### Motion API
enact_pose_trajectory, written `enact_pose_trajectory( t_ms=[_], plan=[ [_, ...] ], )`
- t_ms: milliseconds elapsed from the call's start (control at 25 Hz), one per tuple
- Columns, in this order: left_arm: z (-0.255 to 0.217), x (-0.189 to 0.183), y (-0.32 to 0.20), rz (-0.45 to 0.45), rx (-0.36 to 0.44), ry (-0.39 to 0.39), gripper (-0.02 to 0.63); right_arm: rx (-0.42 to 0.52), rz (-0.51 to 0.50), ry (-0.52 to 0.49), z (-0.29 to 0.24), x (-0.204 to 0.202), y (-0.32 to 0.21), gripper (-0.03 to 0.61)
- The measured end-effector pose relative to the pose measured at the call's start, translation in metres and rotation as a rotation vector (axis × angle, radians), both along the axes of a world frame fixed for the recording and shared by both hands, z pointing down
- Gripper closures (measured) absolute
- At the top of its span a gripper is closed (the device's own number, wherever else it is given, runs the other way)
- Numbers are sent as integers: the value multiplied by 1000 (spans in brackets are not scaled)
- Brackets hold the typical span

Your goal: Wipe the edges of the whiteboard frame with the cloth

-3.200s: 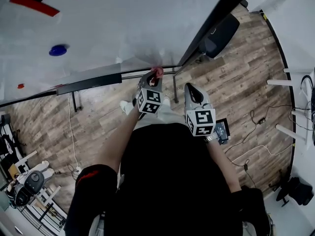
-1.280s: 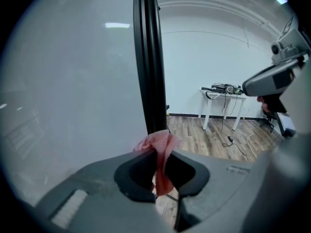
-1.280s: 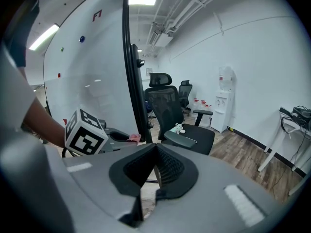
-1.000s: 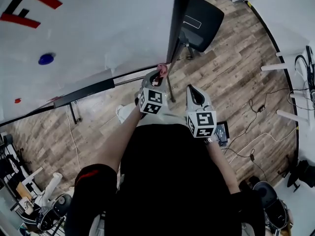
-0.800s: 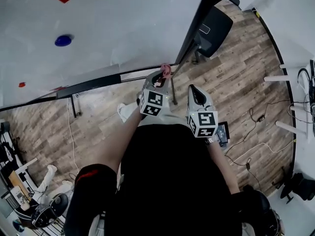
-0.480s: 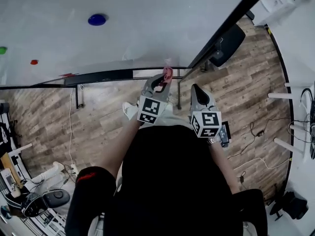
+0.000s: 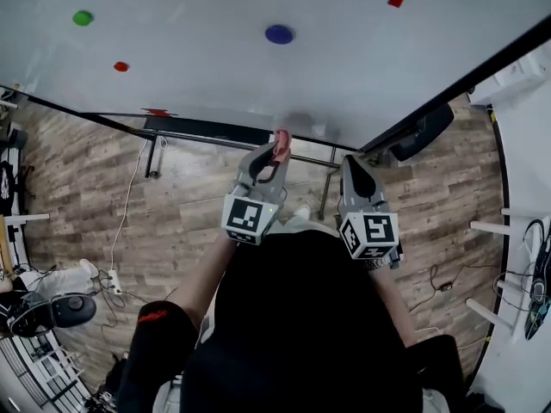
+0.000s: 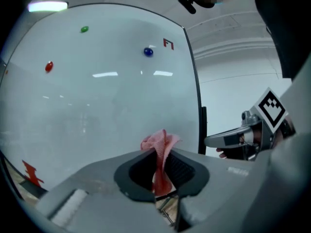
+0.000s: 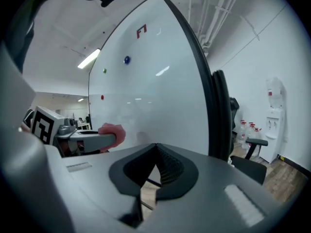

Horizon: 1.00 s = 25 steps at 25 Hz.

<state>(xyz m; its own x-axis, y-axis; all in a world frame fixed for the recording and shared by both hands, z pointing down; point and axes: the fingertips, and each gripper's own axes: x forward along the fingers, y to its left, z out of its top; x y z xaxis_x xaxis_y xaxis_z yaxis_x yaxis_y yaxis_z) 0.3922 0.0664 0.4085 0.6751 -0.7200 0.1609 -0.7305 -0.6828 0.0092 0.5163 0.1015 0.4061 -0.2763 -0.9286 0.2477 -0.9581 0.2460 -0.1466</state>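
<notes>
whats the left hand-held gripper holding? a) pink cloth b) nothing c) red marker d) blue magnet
A: the left gripper view shows the left hand-held gripper with its jaws closed on a pink cloth, which sticks up above them in front of the whiteboard.

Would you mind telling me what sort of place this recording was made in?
Most likely an office or lab room: a large whiteboard on a stand, an office chair beside it on wood-look flooring, and a water dispenser in the background of the right gripper view.
</notes>
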Motion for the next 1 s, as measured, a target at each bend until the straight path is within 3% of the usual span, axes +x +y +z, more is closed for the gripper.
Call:
enact_pose_trajectory(
  t_ms=[200, 320, 600, 880, 1000],
  plan=[
    [-60, -30, -5, -125, 42, 112, 566, 139, -64, -22, -63, -25, -15, 577],
    [-93, -36, -1, -133, 114, 159, 566, 219, -95, -18, -95, -36, -18, 577],
    [-146, -54, 1, -151, 197, 183, 566, 352, -168, 0, -151, -65, -23, 577],
    [-170, -75, 5, -209, 260, 190, 566, 390, -153, 29, -164, -75, -25, 578],
    [-158, -81, 3, -237, 215, 169, 566, 402, -151, 28, -167, -75, -24, 578]
  ],
)
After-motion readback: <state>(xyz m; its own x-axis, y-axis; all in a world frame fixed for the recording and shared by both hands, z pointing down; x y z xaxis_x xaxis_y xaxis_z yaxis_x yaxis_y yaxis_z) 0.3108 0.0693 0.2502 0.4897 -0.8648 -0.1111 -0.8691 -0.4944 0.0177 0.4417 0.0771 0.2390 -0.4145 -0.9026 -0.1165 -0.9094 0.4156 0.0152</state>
